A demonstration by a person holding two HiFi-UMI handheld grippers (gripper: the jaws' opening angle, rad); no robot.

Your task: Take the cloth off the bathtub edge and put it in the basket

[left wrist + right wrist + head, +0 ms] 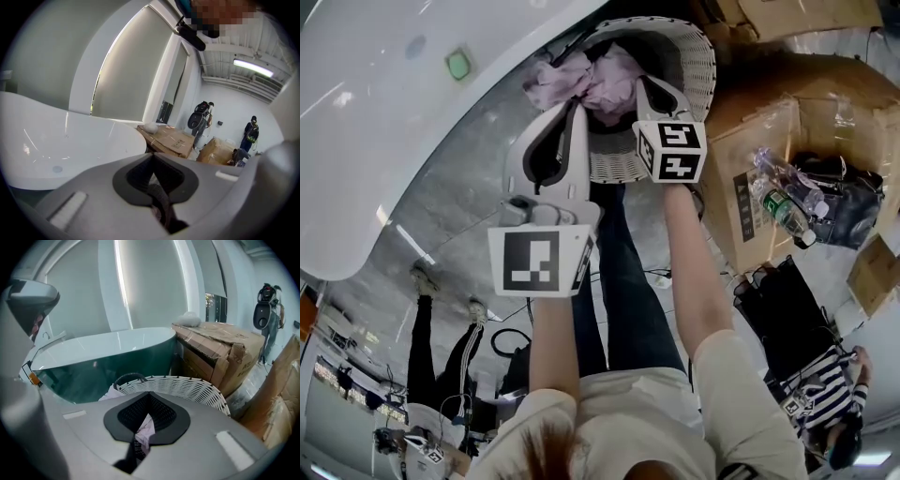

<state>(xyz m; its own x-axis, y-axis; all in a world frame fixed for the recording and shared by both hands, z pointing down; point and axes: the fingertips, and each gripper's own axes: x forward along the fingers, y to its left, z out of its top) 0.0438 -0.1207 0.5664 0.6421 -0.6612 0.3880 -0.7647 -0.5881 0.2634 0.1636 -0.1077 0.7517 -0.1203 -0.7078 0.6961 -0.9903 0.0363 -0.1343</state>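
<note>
The person's shoulders [609, 422] fill 6 o'clock of the head view, with both forearms reaching up toward 12. The left gripper [573, 111] has its jaws closed together, and nothing shows between them. The right gripper [651, 88], at its 3 o'clock, is pinched shut on a fold of the pink cloth [595, 80]. The cloth is off the bathtub [366, 141] and heaped in the basket [698, 56] at 12 o'clock, spilling slightly over the rim on the 9 o'clock side. This looks like the drop-off step. Next, the right jaws need to part over the basket and then lift clear without dragging cloth out.
</note>
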